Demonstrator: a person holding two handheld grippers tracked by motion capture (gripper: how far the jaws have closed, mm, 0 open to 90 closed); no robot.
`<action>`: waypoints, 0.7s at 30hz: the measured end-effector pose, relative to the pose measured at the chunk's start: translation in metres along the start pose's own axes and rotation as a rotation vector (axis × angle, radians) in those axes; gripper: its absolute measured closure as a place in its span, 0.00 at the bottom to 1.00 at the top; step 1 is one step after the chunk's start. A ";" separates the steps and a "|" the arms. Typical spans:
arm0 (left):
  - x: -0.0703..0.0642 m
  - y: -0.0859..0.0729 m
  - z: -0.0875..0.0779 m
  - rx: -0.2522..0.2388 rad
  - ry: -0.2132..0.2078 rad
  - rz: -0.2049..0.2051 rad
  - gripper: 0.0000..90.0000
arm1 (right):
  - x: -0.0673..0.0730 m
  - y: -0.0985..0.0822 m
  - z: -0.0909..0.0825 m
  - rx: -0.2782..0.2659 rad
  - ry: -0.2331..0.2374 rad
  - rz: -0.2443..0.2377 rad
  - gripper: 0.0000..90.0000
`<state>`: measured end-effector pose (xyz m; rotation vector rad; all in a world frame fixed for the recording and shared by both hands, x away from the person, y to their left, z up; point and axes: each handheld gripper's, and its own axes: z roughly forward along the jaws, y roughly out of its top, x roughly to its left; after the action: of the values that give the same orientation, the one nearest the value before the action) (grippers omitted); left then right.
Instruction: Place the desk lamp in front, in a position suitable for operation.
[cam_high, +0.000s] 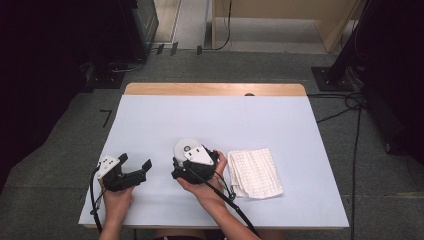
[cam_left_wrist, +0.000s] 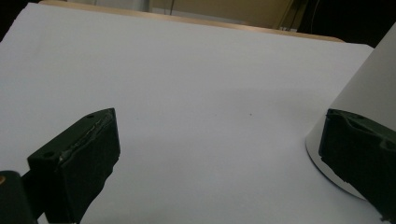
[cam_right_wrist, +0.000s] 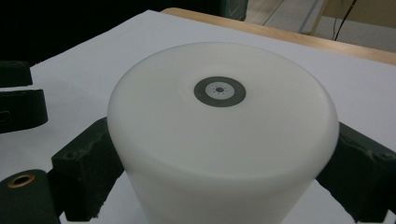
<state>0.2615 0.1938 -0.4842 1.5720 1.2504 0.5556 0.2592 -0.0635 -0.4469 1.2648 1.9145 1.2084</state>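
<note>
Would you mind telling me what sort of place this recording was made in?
Probably a lab or recording studio rather than a home. A small table under a plain white cover stands on grey carpet, loose cables trail across the floor, and a black stand base sits beside it.

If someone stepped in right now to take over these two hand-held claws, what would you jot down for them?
Right gripper: jaws set on both sides of the white cup, which stands upside down on the table; it looks gripped, not yet lifted.
Left gripper: open, holding nothing, resting on the table just left of the cup.
Folded white cloth: lies flat to the right of the cup, untouched.
Done: cup grasped.
Left: probably lifting or turning the cup and using the cloth, though that is a guess.
</note>
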 end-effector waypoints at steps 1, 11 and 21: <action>0.000 0.000 0.000 -0.001 0.000 0.002 0.00 | 0.000 0.000 -0.001 -0.009 -0.005 -0.003 0.08; -0.001 0.000 0.000 -0.007 0.006 0.004 0.00 | -0.019 0.021 -0.035 -0.106 0.116 0.037 0.00; -0.003 -0.001 -0.003 -0.039 0.003 0.023 0.00 | -0.085 0.018 -0.082 -0.168 0.006 0.062 0.00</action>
<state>0.2572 0.1922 -0.4831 1.5560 1.2180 0.5939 0.2356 -0.1690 -0.3969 1.2396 1.7487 1.3749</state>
